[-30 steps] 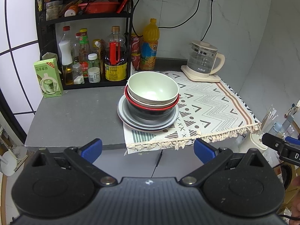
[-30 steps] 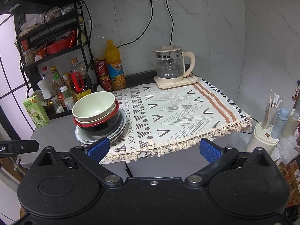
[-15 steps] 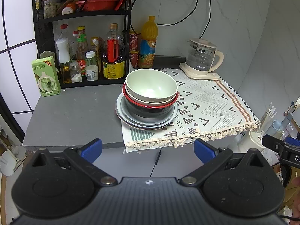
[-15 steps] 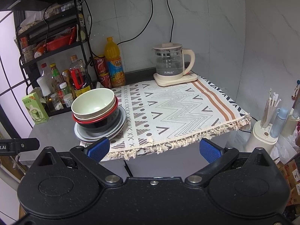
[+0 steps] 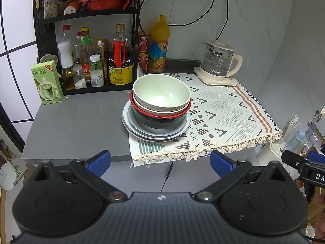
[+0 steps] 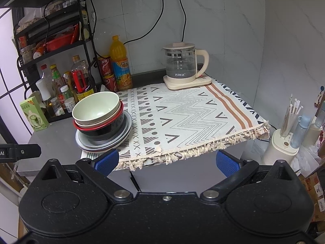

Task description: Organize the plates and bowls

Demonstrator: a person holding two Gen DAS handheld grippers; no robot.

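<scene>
A stack of dishes stands at the left edge of the patterned cloth (image 5: 227, 113): a pale green bowl (image 5: 161, 93) on top, a cream bowl and a red-rimmed black bowl (image 5: 160, 120) under it, and grey plates (image 5: 156, 134) at the bottom. The stack also shows in the right wrist view (image 6: 99, 120). My left gripper (image 5: 160, 163) is open and empty, in front of and below the counter edge. My right gripper (image 6: 166, 161) is open and empty, in front of the cloth's fringe.
A black rack (image 5: 89, 46) with bottles and jars stands at the back left. A green carton (image 5: 46, 82), an orange juice bottle (image 5: 159, 44) and a glass kettle (image 5: 220, 63) stand on the grey counter (image 5: 77, 126). A white holder with straws (image 6: 284, 142) stands at right.
Both grippers have drawn back and down a little from the counter, so the stack looks slightly farther. The dishes have not moved. Both grippers stay open.
</scene>
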